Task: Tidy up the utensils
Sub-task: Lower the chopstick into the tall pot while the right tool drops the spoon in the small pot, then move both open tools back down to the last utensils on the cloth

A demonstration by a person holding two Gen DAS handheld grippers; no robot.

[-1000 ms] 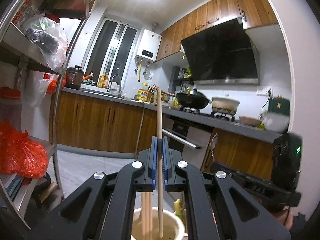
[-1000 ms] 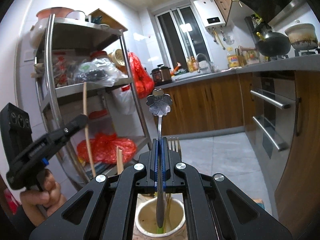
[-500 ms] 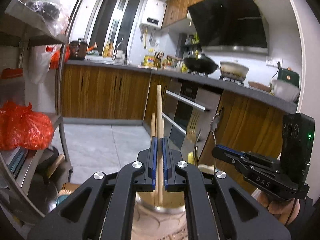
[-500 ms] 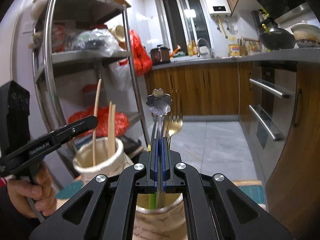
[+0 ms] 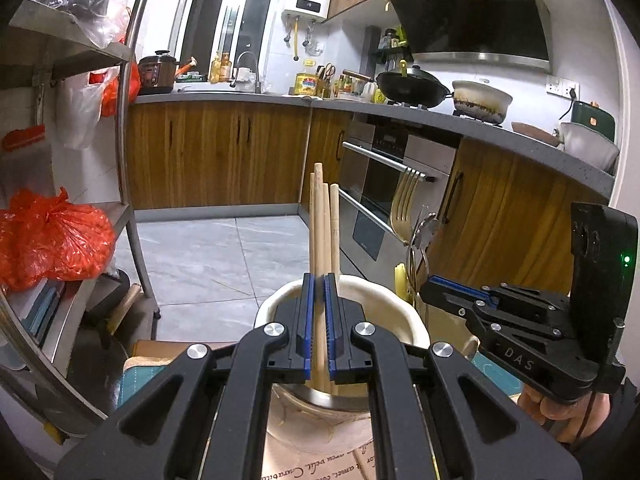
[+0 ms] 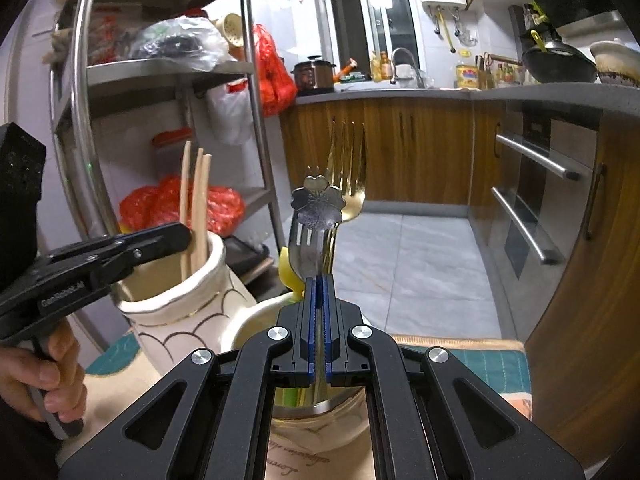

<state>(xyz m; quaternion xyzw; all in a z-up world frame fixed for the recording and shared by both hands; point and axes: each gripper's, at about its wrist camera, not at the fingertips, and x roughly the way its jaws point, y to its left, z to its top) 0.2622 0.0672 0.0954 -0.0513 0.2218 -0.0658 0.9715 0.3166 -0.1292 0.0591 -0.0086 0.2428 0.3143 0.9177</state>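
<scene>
My left gripper (image 5: 319,280) is shut on a wooden chopstick (image 5: 319,216) that stands upright in a cream ceramic holder (image 5: 404,312) with several other chopsticks. My right gripper (image 6: 319,280) is shut on a silver spoon with a flower-shaped handle end (image 6: 317,204), standing in a second cream holder (image 6: 248,320) beside a gold fork (image 6: 352,184) and a silver fork (image 6: 301,240). The chopstick holder (image 6: 180,300) shows to the left in the right wrist view, and the left gripper (image 6: 176,238) reaches over it. The right gripper (image 5: 436,286) shows at the right of the left wrist view.
A steel shelf rack (image 5: 128,184) with red bags (image 5: 52,240) stands to the left. Wooden cabinets and an oven (image 5: 384,200) line the far side. Both holders stand on a patterned mat with a teal edge (image 6: 460,354).
Both grippers have moved down, lowering the chopstick and the spoon deeper into their holders. The holders now sit much closer in both views.
</scene>
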